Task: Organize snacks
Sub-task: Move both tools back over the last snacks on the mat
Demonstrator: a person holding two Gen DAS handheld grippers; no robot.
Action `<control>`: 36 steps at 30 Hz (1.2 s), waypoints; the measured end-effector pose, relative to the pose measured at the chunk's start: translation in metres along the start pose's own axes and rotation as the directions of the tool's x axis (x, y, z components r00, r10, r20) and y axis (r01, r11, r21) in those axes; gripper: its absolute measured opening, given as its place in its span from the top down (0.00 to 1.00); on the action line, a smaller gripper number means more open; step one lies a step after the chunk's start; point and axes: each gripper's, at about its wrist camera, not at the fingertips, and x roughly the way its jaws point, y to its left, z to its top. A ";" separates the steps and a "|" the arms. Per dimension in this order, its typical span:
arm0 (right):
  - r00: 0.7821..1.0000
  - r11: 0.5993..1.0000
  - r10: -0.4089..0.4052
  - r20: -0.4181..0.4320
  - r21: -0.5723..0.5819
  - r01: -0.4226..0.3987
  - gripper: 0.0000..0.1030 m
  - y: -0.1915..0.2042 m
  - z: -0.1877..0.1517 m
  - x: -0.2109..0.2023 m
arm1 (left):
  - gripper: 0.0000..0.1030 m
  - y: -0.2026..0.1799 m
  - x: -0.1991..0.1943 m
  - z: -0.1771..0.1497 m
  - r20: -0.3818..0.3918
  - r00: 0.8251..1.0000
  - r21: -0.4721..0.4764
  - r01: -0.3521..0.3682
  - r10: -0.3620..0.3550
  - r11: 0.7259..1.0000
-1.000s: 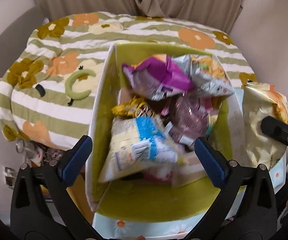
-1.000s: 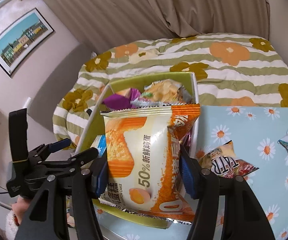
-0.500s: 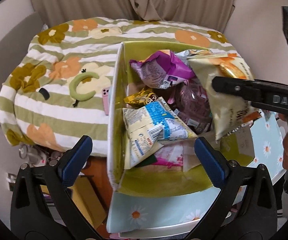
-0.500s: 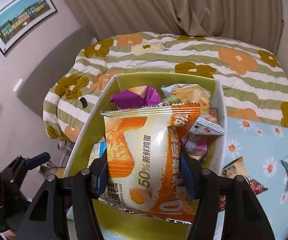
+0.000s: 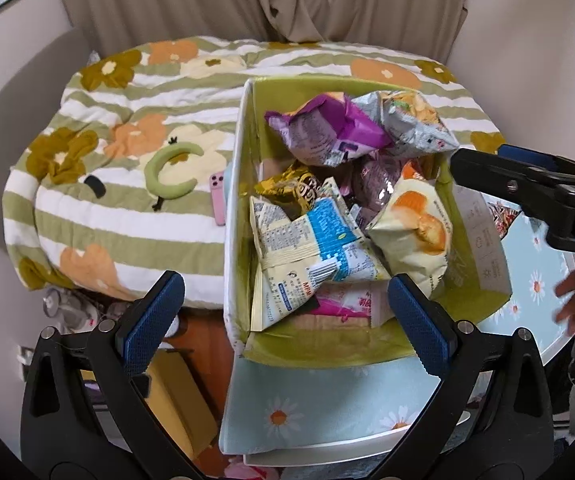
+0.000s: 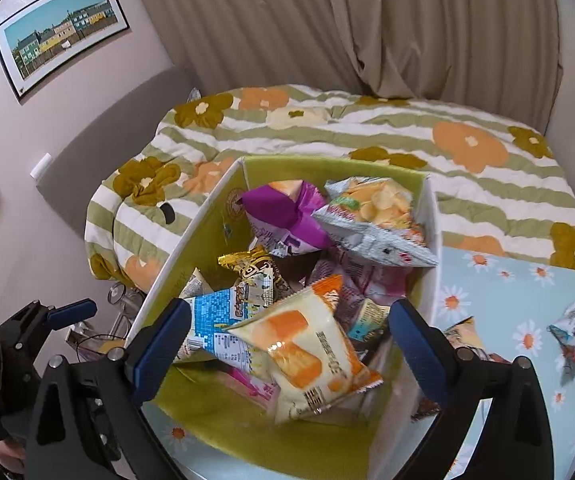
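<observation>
Daisy-print tablecloth [image 6: 487, 280] beside a floral striped quilt [image 5: 127, 208] holds a green-lined box [image 6: 207, 216]. Inside, a crinkly cream-and-orange cake packet [image 6: 307, 356] lies tilted on other shiny wrappers. Above it the right gripper [image 6: 287, 336], angled downward, has just spread its jaws, nothing clamped. Left gripper [image 5: 283, 312] hovers, fingers apart, empty.

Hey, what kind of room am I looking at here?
Most likely a bedroom at home: a bed under a green-striped floral quilt, beige curtains behind it, and a framed picture of colourful houses on the wall.
</observation>
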 end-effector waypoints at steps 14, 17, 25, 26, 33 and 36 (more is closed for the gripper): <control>0.981 0.985 -0.166 0.102 0.068 0.160 0.04 -0.093 -0.019 -0.107 | 0.02 -0.090 -0.033 0.015 0.095 0.993 0.095 0.063 -0.072 0.993; 0.971 0.974 -0.219 0.100 0.082 0.212 0.04 -0.130 -0.024 -0.124 | 0.02 -0.123 -0.034 0.017 0.100 0.990 0.097 0.085 -0.095 0.992; 0.964 0.962 -0.265 0.031 0.081 0.262 0.04 -0.230 -0.030 -0.135 | 0.02 -0.232 -0.009 0.020 0.097 0.995 0.167 0.017 -0.034 0.986; 0.963 0.961 -0.268 0.024 0.076 0.266 0.04 -0.239 -0.032 -0.134 | 0.02 -0.242 -0.004 0.020 0.092 0.995 0.175 0.007 -0.023 0.985; 0.969 0.969 -0.242 -0.054 0.029 0.244 0.04 -0.308 -0.041 -0.108 | 0.02 -0.319 0.051 0.011 0.056 0.993 0.238 -0.116 0.106 0.964; 0.970 0.973 -0.227 -0.090 0.008 0.229 0.04 -0.329 -0.045 -0.089 | 0.02 -0.337 0.075 0.009 0.034 0.986 0.246 -0.169 0.165 0.954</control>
